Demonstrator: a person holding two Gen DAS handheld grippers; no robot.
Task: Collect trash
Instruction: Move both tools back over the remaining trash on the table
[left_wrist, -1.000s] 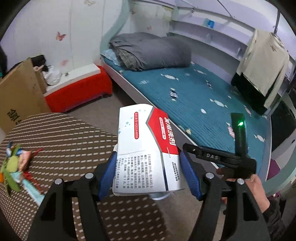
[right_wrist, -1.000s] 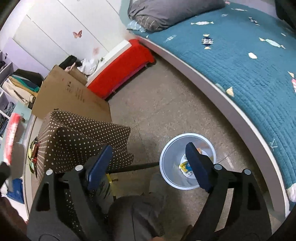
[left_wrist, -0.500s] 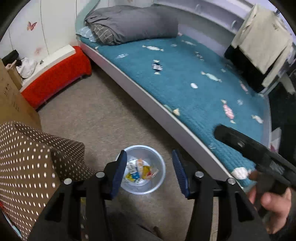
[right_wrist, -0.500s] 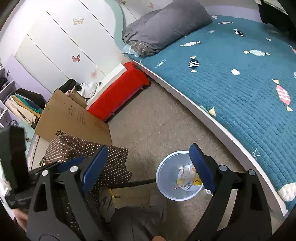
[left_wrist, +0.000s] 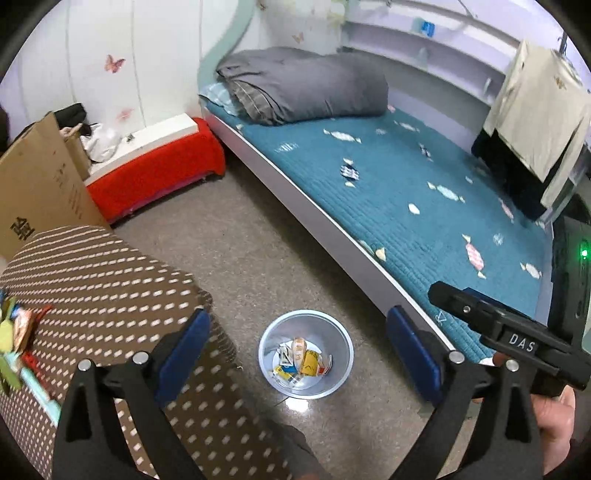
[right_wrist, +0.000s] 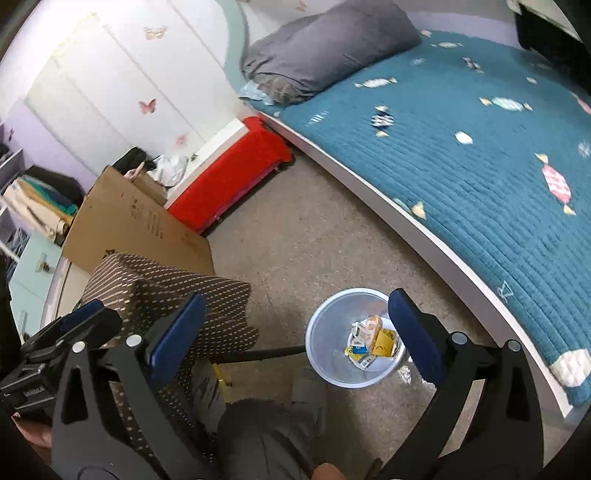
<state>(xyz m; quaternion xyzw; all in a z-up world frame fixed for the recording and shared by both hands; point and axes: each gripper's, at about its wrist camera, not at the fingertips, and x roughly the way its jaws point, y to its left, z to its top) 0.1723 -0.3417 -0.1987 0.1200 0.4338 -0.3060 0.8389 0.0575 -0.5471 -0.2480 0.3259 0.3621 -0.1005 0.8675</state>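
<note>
A pale blue round trash bin (left_wrist: 306, 354) stands on the floor between the dotted table and the bed; it also shows in the right wrist view (right_wrist: 332, 339). Several crumpled wrappers and papers (left_wrist: 301, 362) lie inside it, seen too in the right wrist view (right_wrist: 371, 341). My left gripper (left_wrist: 298, 350) is open and empty, high above the bin. My right gripper (right_wrist: 293, 332) is open and empty, above the floor just left of the bin. Colourful wrappers (left_wrist: 14, 332) lie on the table's left edge.
A brown dotted table (left_wrist: 110, 295) is at the left. A teal bed (left_wrist: 406, 199) with a grey duvet (left_wrist: 306, 85) runs along the right. A red bench (left_wrist: 155, 177) and a cardboard box (left_wrist: 37, 184) stand by the wall. My knee (right_wrist: 266, 435) is below.
My left gripper held a white and red packet a second ago; it opened, and the packet is gone from it. Both views have swung over the bin.
</note>
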